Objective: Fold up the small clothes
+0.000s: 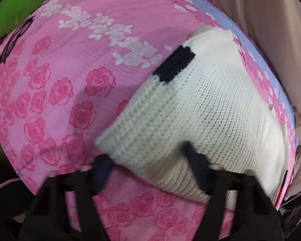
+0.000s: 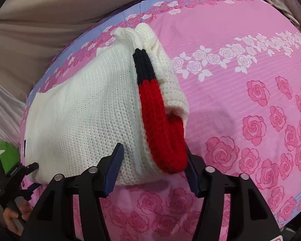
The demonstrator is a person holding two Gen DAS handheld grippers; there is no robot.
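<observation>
A cream knitted garment (image 2: 86, 108), folded into a compact bundle, lies on a pink rose-printed bedsheet (image 2: 240, 92) near the sheet's lavender border (image 2: 114, 20). In the right wrist view, a ribbed band (image 2: 156, 120) coloured black at its far end and red at its near end runs along the fold, with a cream flap beside it. The right gripper (image 2: 153, 158) has its fingers spread, one on either side of the garment's near edge; the red end of the band lies between them. In the left wrist view, the left gripper (image 1: 148, 156) is likewise spread, its fingers straddling the near corner of the garment (image 1: 190, 110), where a black knitted patch (image 1: 174, 64) shows. Beige fabric (image 1: 260, 20) lies beyond the sheet, and a green object (image 1: 16, 6) sits at the far left.
</observation>
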